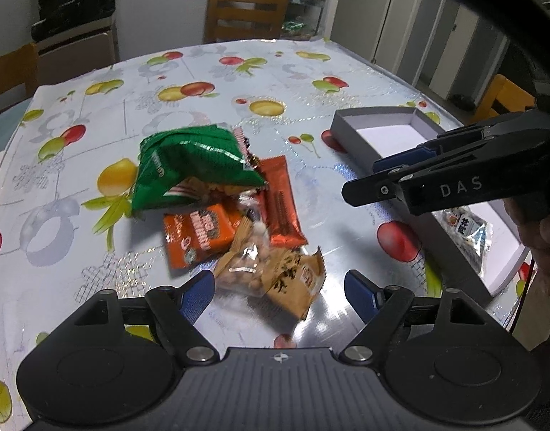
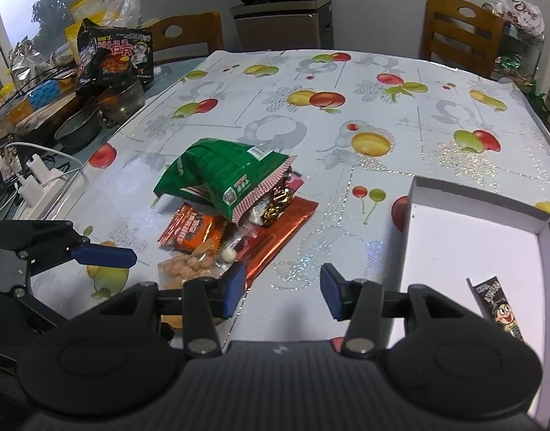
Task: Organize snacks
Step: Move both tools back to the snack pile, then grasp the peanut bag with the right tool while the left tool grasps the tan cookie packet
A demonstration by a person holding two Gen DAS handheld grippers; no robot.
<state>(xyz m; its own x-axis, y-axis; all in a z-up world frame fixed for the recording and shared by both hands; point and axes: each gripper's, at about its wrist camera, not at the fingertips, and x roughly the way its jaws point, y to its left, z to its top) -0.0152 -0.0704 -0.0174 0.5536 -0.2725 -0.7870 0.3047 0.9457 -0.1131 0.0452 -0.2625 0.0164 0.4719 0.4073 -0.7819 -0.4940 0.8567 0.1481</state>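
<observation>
- Left gripper (image 1: 280,289) low over near edge of snack pile, jaws spread wide, nothing pinched; peanut bag (image 1: 275,276) just ahead, between the pads
- Right gripper (image 2: 283,289) jaws apart, empty, above bare tablecloth (image 2: 400,82) between pile and box (image 2: 490,197)
- Pile mid-table: green bag (image 1: 192,165) tilted on top, orange pack (image 1: 199,237) and red bar (image 1: 283,204) beneath, small sweets (image 2: 275,204) tucked in between
- Box to the right, near pile, one sachet (image 2: 504,307) inside already
- Risk: closing on peanut bag could snag corner of red bar or orange pack, both overlapping it; two lifted, one dropped
- Risk: pulling from the bottom likely to tip green bag and scatter loose sweets
- Risk: glossy wrappers, slack film; pinch on an edge alone may slip out
- Risk: grippers near each other by the pile; crossing paths toward box could clash
- Risk: box light, open-topped; nudge to its wall could shove it along the slick cloth
</observation>
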